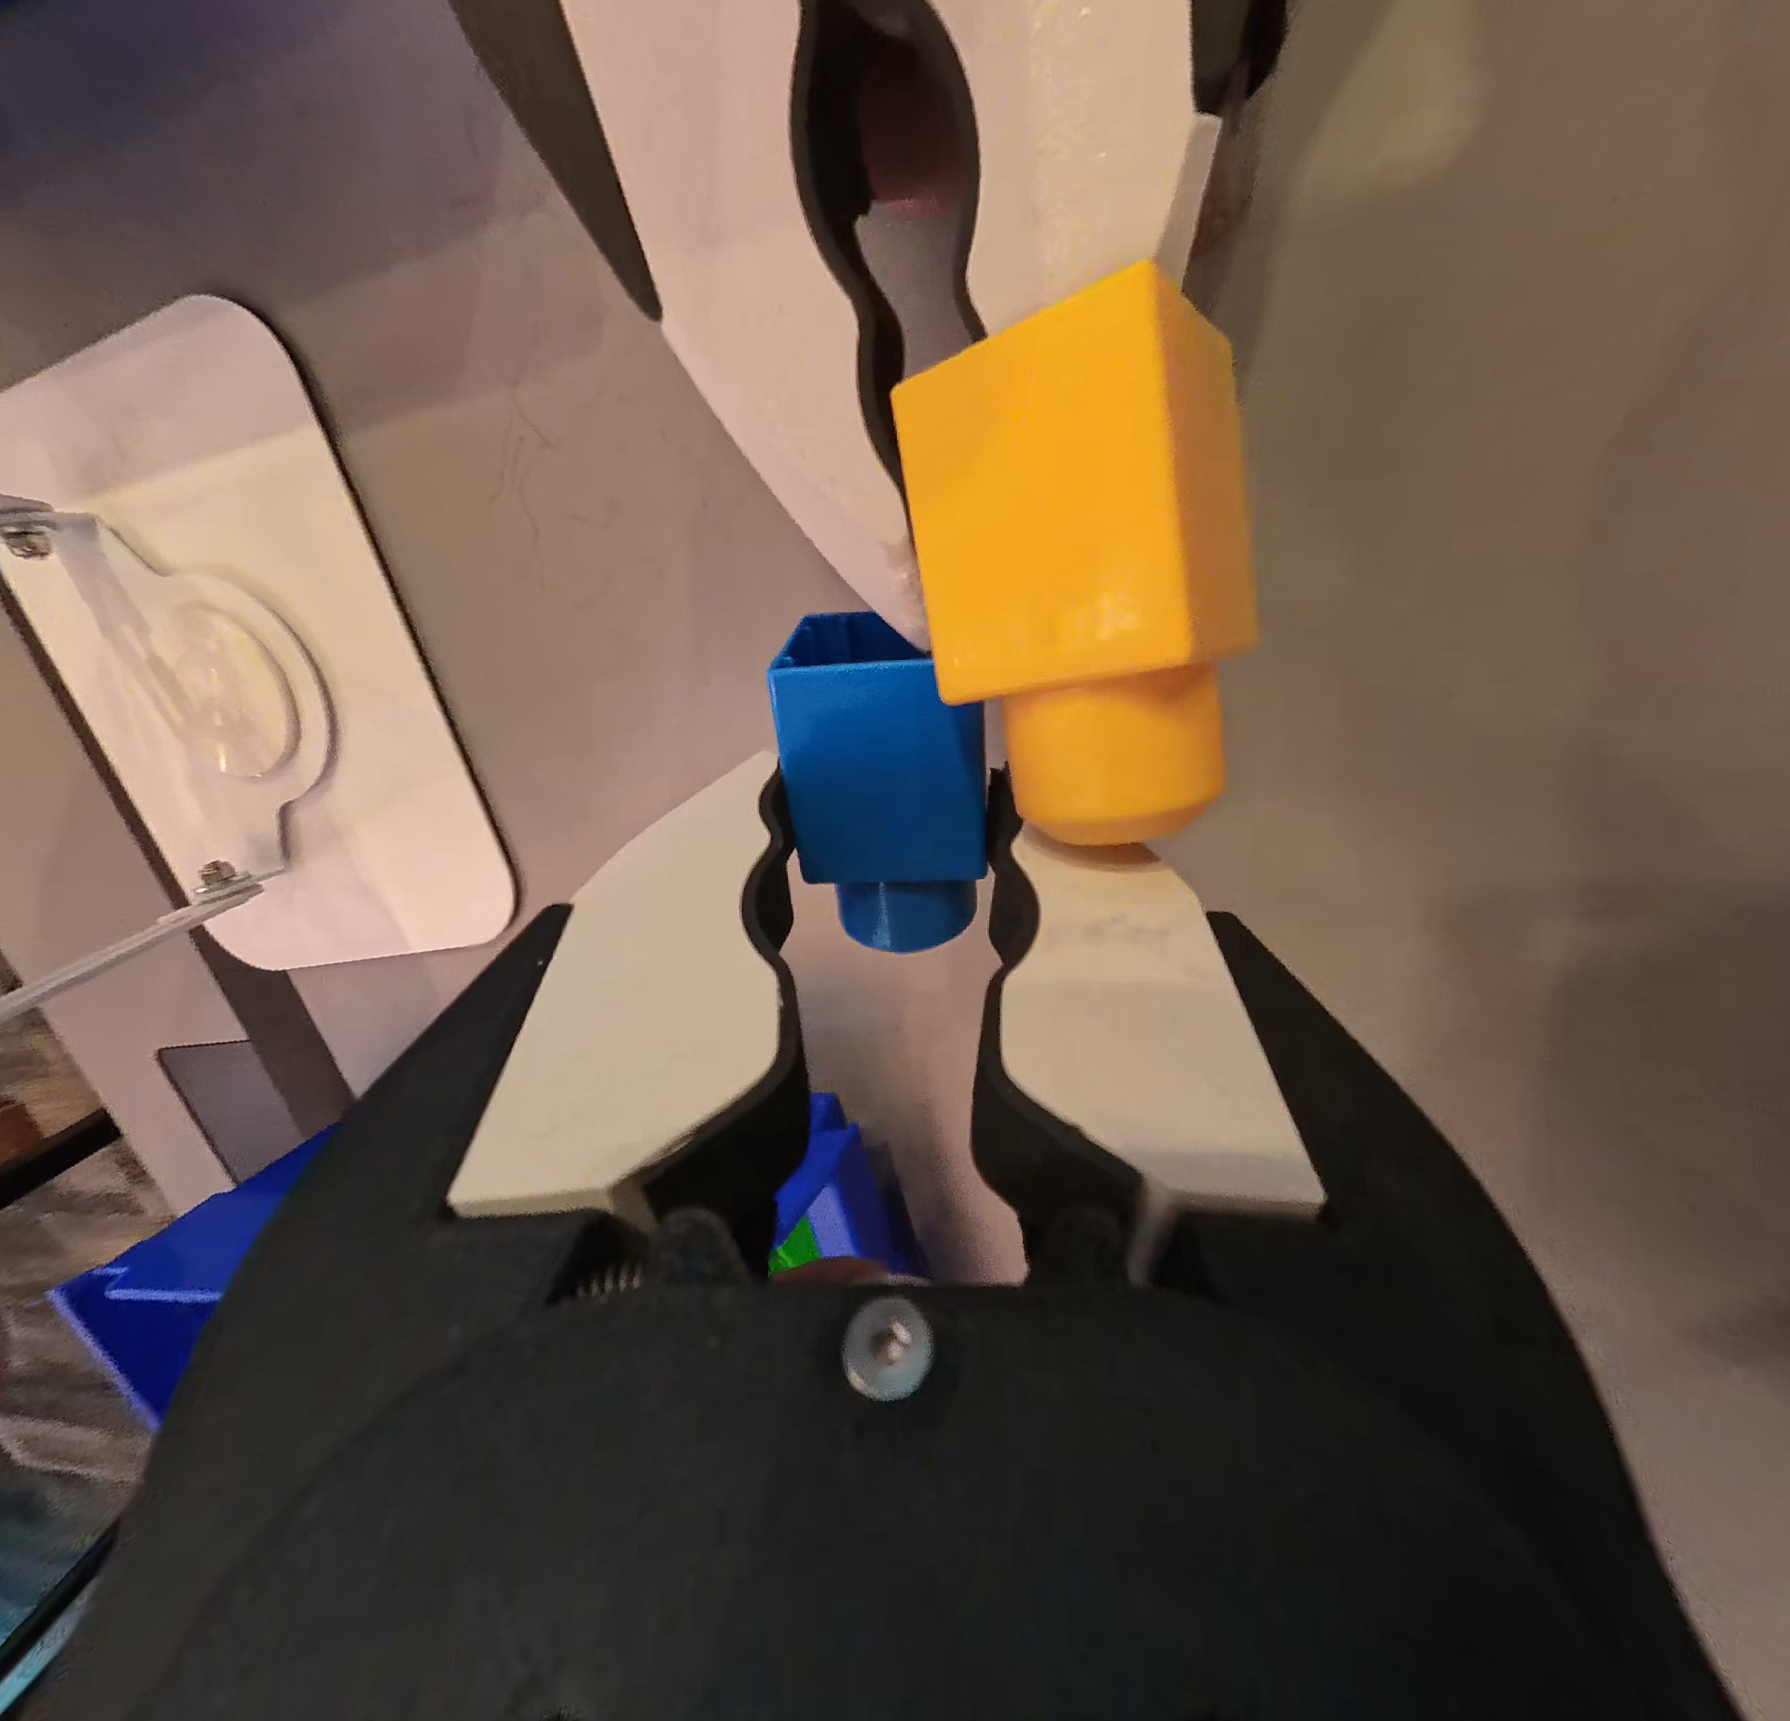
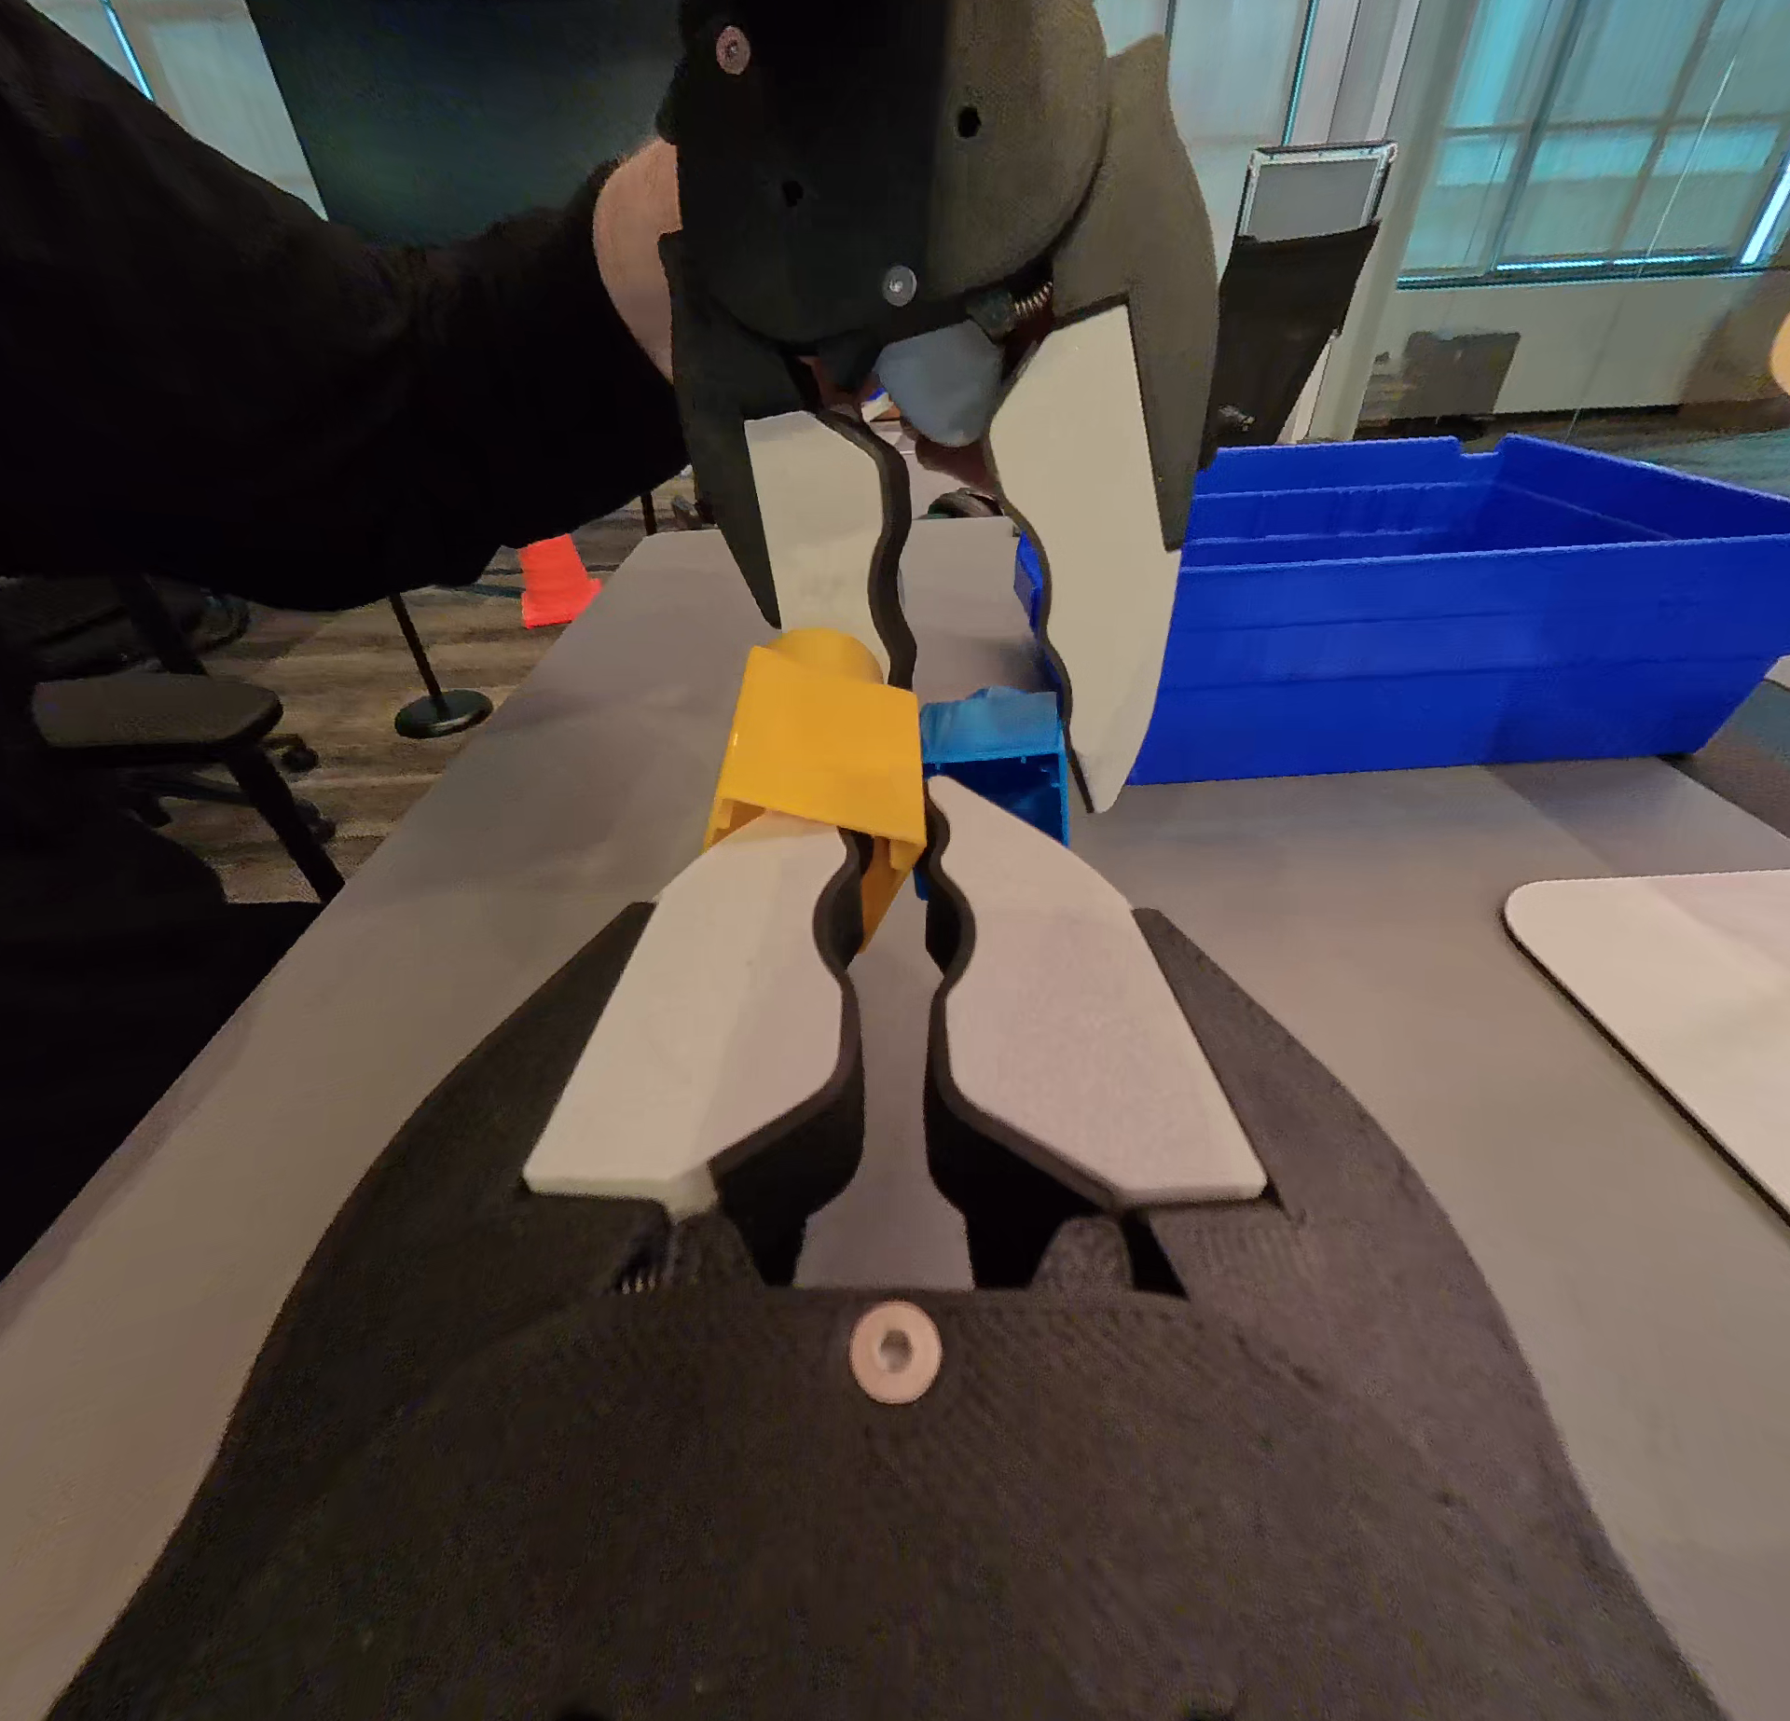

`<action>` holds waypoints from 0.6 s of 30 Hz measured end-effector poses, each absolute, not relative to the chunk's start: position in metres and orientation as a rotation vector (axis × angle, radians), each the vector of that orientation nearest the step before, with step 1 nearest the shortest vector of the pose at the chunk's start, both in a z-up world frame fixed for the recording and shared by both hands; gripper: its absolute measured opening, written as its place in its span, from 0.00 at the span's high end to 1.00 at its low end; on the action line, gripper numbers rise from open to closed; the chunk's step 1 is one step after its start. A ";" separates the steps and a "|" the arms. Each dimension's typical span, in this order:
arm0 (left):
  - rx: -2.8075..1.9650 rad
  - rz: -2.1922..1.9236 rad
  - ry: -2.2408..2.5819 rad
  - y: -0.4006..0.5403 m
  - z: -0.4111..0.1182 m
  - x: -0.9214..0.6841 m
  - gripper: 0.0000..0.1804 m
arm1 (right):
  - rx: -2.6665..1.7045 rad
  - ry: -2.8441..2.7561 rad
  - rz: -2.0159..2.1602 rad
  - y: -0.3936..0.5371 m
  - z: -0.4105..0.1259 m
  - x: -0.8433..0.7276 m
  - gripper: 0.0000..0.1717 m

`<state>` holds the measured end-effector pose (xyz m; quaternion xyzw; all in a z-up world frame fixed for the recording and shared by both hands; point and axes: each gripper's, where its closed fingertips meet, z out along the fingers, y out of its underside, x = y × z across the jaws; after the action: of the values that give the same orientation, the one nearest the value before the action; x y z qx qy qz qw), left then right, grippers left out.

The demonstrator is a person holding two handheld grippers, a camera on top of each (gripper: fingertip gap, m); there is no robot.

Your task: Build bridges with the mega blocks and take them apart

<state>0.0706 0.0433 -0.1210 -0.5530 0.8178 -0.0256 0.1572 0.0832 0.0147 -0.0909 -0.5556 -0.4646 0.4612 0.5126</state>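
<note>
Facing each other above the grey surface (image 2: 1259,900), two hand-held grippers each carry one block, so two blocks are in view: one blue and one yellow. The left hand-held gripper (image 1: 886,803) clamps the blue block (image 1: 877,774) across its square body, both black pads pressed to its sides, its round stud toward the camera. The right hand-held gripper (image 2: 891,861) stands narrow, pinching one wall of the yellow block (image 2: 823,745) at that block's open end. In the left wrist view the yellow block (image 1: 1065,512) sits just right of the blue one, the two touching at a corner, studs pointing the same way.

On the far right of the surface stands one blue bin (image 2: 1453,628). One white mat (image 2: 1666,977) lies to the near right. One orange cone (image 2: 557,580) stands on the floor at far left. A person's dark sleeve (image 2: 291,367) reaches to the left hand-held gripper.
</note>
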 end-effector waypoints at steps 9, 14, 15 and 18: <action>-1.439 -0.026 2.411 0.039 -0.115 0.074 0.80 | -1.294 -1.139 1.150 0.007 -0.088 0.081 0.96; -1.404 -0.007 2.425 0.040 -0.116 0.079 0.80 | -1.287 -1.122 1.187 0.006 -0.085 0.083 0.96; -1.408 -0.017 2.421 0.040 -0.116 0.080 0.80 | -1.285 -1.118 1.197 0.006 -0.084 0.084 0.97; -1.400 -0.024 2.412 0.040 -0.117 0.081 0.80 | -1.284 -1.113 1.210 0.005 -0.082 0.084 0.97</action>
<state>0.0813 0.0398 -0.1169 -0.4942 0.8514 -0.0085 0.1755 0.0844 0.0051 -0.0823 -0.5319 -0.4611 0.5009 0.5036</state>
